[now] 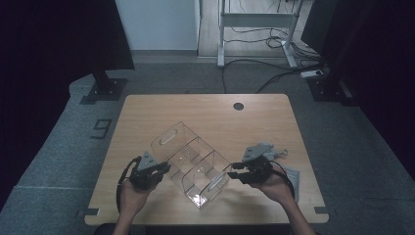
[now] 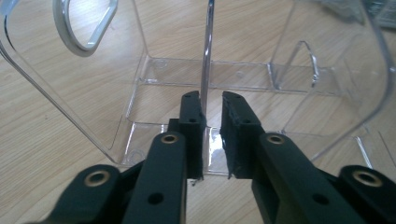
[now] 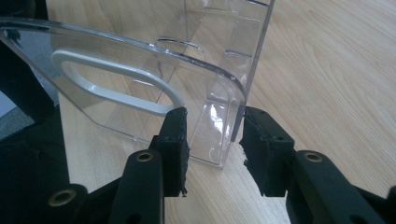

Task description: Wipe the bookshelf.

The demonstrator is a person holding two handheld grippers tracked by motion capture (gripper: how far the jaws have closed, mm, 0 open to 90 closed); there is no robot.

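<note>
So the thing being worked on is a clear plastic organizer (image 1: pixel 191 164), a see-through bin with inner dividers and an oval handle cutout at each end, sitting diagonally on the near half of the wooden table (image 1: pixel 205 110), between the two hands.

Looks like the grab stage to me. The left gripper (image 2: pixel 208 100) has its jaws nearly together around the thin upright edge of a clear wall; there's hardly any gap left, so I'd call that clamped on the organizer. The right gripper (image 3: pixel 212 116) straddles the near-right corner of the bin: one pad sits against the end wall just below the white-rimmed handle slot (image 3: pixel 116 84), the other looks right at the corner edge. Whether it's really squeezing yet I can't tell.

Next move, I'd guess, is a two-handed lift or slide, and that needs both grips firm and both hands moving together, since the plastic is hard, glossy and slippery, with thin walls that could pop out of the pads.

Further out: pale wood-grain tabletop with rounded corners and a cable hole (image 1: pixel 238 105) at the far edge, then grey carpet (image 1: pixel 58 147).
</note>
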